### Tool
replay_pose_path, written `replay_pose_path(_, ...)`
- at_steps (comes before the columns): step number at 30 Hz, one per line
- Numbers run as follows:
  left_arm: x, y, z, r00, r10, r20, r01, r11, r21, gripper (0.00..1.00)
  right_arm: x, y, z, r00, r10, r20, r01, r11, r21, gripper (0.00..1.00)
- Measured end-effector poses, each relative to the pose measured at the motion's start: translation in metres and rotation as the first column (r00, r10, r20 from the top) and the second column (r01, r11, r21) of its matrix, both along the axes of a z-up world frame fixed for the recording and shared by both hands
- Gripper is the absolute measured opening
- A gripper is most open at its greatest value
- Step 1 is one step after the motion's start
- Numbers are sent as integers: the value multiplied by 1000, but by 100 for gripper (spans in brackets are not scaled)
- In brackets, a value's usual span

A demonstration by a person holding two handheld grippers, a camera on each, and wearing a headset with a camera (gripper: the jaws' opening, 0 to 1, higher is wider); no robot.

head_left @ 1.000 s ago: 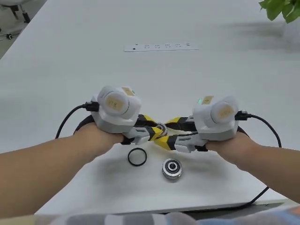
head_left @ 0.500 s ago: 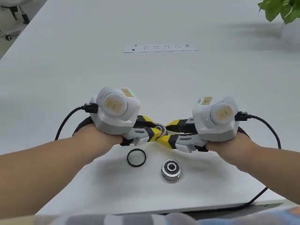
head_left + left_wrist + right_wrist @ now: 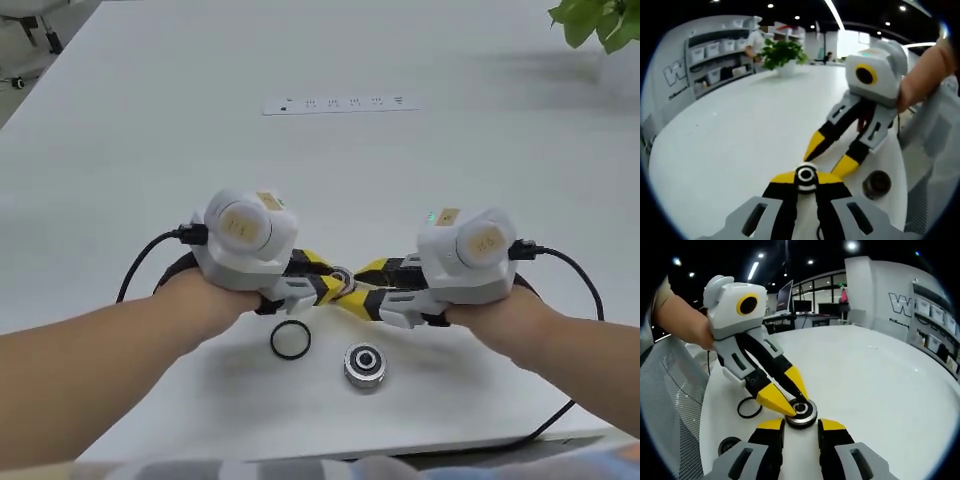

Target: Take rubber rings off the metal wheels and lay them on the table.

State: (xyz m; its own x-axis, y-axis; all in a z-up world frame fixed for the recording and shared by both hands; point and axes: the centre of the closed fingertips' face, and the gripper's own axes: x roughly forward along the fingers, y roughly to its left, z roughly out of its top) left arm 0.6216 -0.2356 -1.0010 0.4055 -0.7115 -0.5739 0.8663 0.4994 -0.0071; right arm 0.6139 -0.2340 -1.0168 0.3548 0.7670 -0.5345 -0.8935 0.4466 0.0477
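Wheel (image 3: 805, 175) tight between left gripper (image 3: 805, 178) fingers, right gripper (image 3: 801, 425) fingers apart; head view: rubber ring (image 3: 290, 340) beside 2nd wheel (image 3: 365, 364).

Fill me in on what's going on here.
A person works with two handheld grippers over a white table. The left gripper clamps a small metal wheel; the right gripper, jaws open, reaches its tips to the wheel's rim. One black rubber ring already lies on the table beside a second wheel.
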Motion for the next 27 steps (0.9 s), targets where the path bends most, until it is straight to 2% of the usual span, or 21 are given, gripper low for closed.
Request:
replay_pose_path(3,0,0,0,1000,2,-1,-2,1000,0,13,0,3,-2,1000,1,4,-1,1000,-8,31)
replay_pose_path(7,0,0,0,1000,3,-1,-3,1000,0,13,0,8,-1,1000,6,5,-6,1000,1,31)
replay_pose_path(12,0,1,-1,1000,4,-1,-4,1000,1,13,1,7,-1,1000,8,23,-8,1000,-20,25)
replay_pose_path(21,1,1,-1,1000,5,1,-5,1000,1,13,-2,0,1,1000,11,11,-11,1000,-15,20)
replay_pose_path(27,1,1,-2,1000,7,0,-7,1000,1,13,-4,-3,0,1000,2,-14,-2,1000,-3,17)
